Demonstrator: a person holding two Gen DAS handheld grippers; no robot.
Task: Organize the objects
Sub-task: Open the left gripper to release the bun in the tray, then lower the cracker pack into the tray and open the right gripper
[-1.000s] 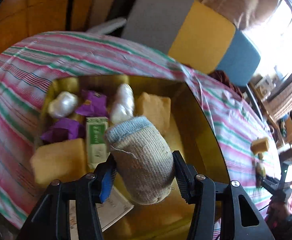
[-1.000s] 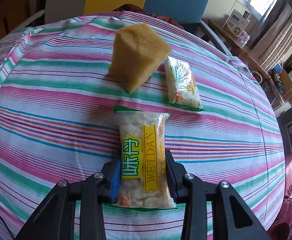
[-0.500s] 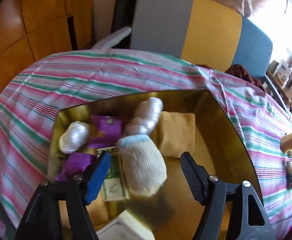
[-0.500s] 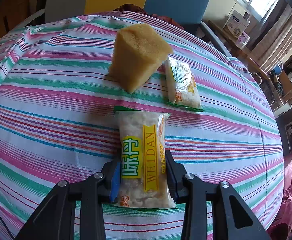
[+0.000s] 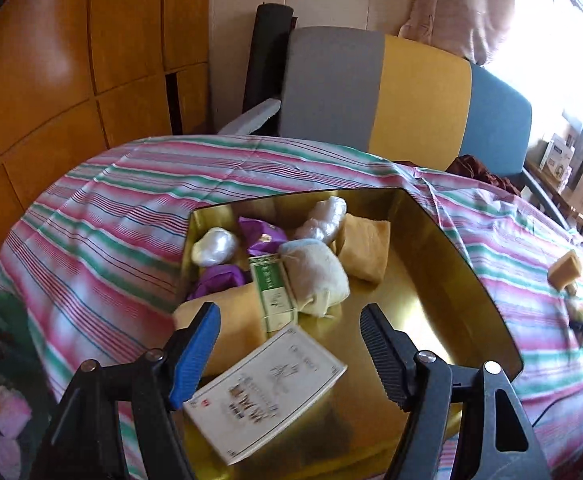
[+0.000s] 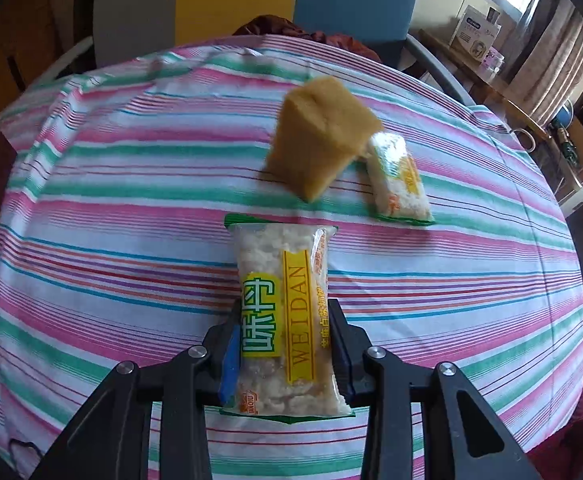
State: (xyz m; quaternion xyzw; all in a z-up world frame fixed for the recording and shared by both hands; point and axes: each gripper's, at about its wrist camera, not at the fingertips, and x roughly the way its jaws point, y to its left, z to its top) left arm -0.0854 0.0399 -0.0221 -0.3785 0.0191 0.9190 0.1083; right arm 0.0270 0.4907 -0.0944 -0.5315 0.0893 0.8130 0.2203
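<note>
Left gripper has released the beige knitted sock ahead of its fingers into the gold tray; right gripper clenches the clear-wrapped snack bar, next to stow.

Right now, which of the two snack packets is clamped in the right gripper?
The near packet with the yellow WEIDAN band, between the right gripper's jaws. The other packet lies free beside the sponge.
</note>
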